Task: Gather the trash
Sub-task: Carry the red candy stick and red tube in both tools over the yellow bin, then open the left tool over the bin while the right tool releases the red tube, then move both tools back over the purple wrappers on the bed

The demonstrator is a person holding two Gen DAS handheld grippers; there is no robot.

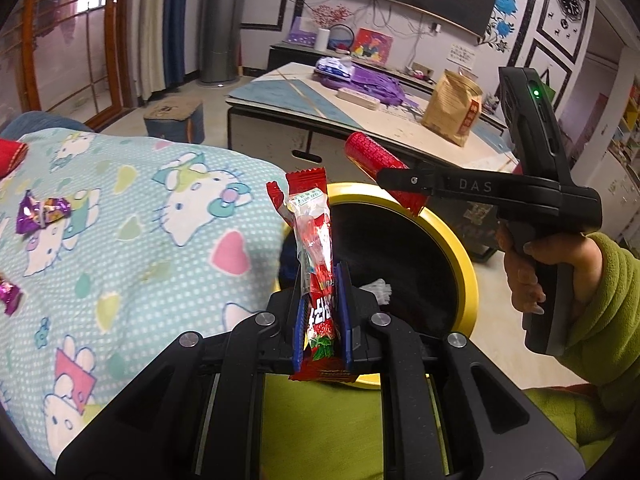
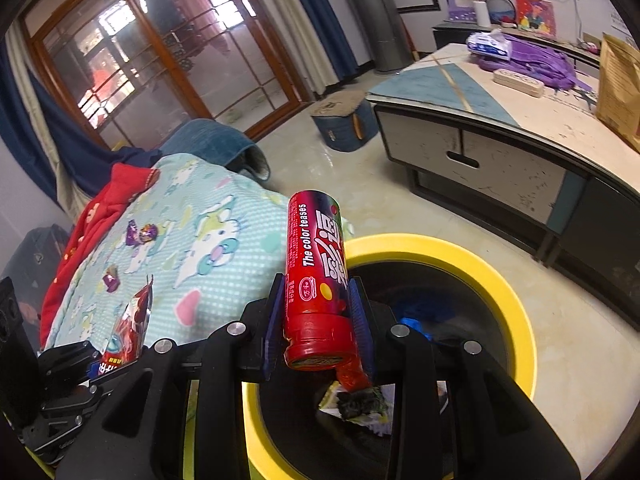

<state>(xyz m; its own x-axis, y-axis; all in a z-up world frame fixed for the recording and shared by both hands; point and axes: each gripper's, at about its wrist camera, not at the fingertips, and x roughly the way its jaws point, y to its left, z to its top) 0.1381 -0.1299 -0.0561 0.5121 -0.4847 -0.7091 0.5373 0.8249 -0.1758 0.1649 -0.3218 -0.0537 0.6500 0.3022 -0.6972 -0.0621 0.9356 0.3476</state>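
While the left gripper [image 1: 322,300] pinches a red wrapper [image 1: 316,264] and the right gripper [image 2: 318,312] clamps a red tube [image 2: 316,276], the yellow-rimmed bin [image 2: 516,300] holds crumpled scraps [image 2: 356,404].

Both grippers: matte black plastic frames, slotted linkage arms, round silver pivot screws at the joints. Left gripper [image 1: 322,312] has blue ribbed pads on its fingers [image 1: 345,312]; right gripper [image 2: 318,316] has the same. From the left wrist view the right one shows a pistol-style handle, white "DAS" lettering along the arm, a small screw near the tip and a green LED on the upright rear block. Person's sleeve [image 1: 608,304]: lime-green fleece.
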